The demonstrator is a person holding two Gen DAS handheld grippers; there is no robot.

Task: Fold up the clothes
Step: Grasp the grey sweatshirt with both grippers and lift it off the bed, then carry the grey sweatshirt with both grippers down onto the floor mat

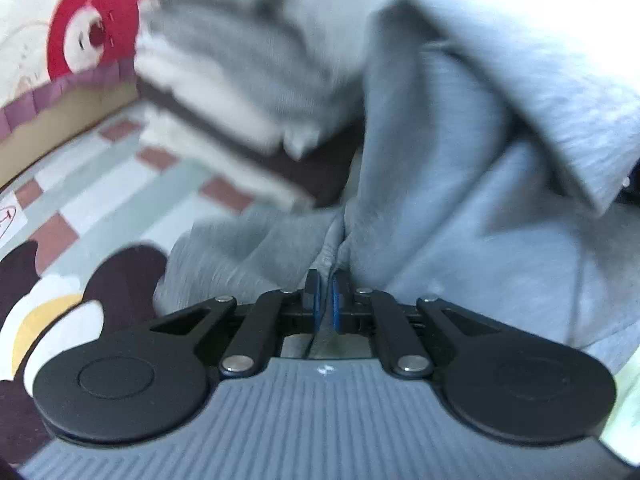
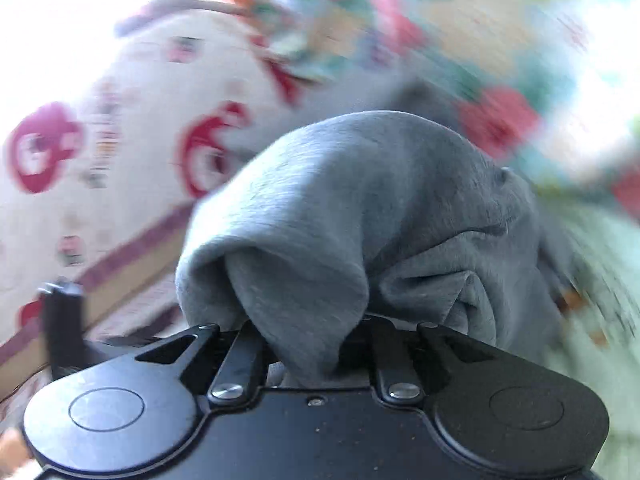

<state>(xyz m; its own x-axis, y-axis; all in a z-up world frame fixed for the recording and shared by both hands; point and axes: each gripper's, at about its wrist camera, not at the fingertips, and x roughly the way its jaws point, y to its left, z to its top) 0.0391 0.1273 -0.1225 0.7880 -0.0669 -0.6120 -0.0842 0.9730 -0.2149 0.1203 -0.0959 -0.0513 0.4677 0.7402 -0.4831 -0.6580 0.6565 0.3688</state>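
A light grey sweatshirt-like garment (image 1: pixel 460 160) fills the right half of the left wrist view, hanging in thick folds with a hem drooping at the right. My left gripper (image 1: pixel 326 284) is shut on a pinched ridge of this grey cloth, squeezed between the blue pads (image 1: pixel 316 300). In the right wrist view the grey garment (image 2: pixel 360 200) bulges up and drapes over my right gripper (image 2: pixel 316 336), hiding its fingers. The links are drawn in close and the cloth is bunched between them, so it grips the garment. Both views are blurred.
A stack of folded clothes (image 1: pixel 224 92), white, grey and dark brown, lies at the back left on a checked sheet (image 1: pixel 100 192). A cream cloth with a red bear (image 1: pixel 96 32) stands behind. Flowered fabric (image 2: pixel 500 120) is at the right; a black post (image 2: pixel 60 320) at the left.
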